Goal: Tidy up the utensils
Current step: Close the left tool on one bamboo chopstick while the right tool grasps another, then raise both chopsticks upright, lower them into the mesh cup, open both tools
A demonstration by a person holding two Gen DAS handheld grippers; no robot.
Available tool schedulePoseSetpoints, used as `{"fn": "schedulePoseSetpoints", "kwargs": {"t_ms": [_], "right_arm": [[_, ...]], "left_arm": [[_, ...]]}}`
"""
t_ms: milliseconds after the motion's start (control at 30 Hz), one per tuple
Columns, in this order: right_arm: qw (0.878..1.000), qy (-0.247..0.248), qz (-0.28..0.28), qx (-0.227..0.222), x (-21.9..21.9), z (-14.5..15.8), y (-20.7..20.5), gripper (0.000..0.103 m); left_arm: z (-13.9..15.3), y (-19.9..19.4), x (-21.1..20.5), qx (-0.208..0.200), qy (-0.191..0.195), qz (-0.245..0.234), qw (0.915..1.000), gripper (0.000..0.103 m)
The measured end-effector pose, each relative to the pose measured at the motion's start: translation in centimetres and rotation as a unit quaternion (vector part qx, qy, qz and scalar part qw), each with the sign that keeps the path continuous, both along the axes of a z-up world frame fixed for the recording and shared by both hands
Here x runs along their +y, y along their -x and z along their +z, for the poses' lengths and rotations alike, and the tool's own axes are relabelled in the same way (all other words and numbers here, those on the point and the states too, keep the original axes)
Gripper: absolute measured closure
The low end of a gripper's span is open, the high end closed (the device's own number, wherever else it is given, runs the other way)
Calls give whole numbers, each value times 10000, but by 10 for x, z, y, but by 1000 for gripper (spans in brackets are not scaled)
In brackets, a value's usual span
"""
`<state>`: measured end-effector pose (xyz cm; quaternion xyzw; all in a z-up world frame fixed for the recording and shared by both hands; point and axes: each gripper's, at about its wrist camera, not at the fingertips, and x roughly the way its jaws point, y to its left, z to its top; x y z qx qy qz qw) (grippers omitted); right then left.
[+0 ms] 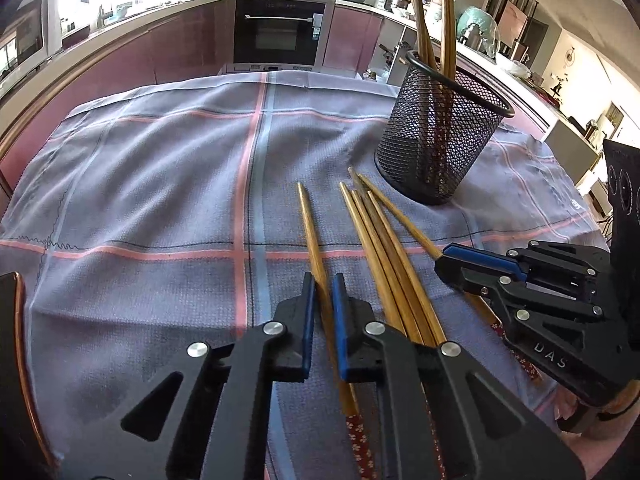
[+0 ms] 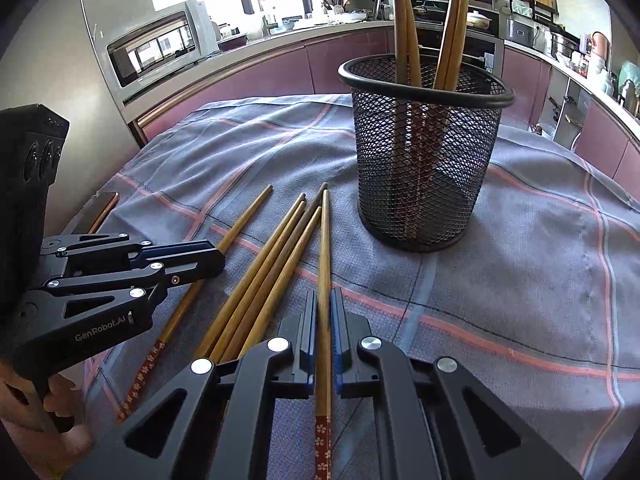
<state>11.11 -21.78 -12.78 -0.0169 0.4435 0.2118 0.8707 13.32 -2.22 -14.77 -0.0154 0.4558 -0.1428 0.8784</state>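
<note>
A black mesh cup (image 1: 436, 136) (image 2: 424, 160) stands on the checked cloth and holds several upright wooden chopsticks (image 2: 404, 20). Several more chopsticks (image 1: 384, 248) (image 2: 264, 272) lie side by side on the cloth in front of the cup. My left gripper (image 1: 323, 284) straddles the leftmost single chopstick (image 1: 310, 232), jaws close around it with small gaps. It also shows in the right wrist view (image 2: 212, 258). My right gripper (image 2: 323, 304) is closed on the rightmost chopstick (image 2: 325, 248); it also shows in the left wrist view (image 1: 448, 258).
The grey-blue cloth (image 1: 160, 184) with pink stripes covers the table. A dark phone-like slab (image 2: 98, 210) lies at the cloth's left edge. Kitchen counters, an oven (image 1: 280, 32) and a microwave (image 2: 160, 44) stand behind the table.
</note>
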Motion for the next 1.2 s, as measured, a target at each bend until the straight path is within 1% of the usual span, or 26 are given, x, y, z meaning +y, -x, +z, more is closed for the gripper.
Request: {"fn": "schedulePoseSetpoints", "kwargs": {"t_ms": [233,433,700,800,1000,1200], "right_arm": [[9999,-132,10,-28,-7,4,3,98],[9994,-340,54,-44,-15,9,7,98],[9983,-516,197,-212,-17,23,15,98],[9971,-679,246,-241,-20,29,18,98],[9954,-828,266,-394,-25,42,23,98],[9925,-1034,229,-610,-34,59,28,98]], "left_arm": [[2,2,-1,-5,25,-24,10000,95],[8,7,0,-83,51,-34,9999,95],[18,13,5,-180,174,-91,9996,95],[24,17,8,-235,246,-120,9993,95],[39,25,14,-347,420,-199,9983,95],[63,36,21,-628,615,-317,9956,95]]}}
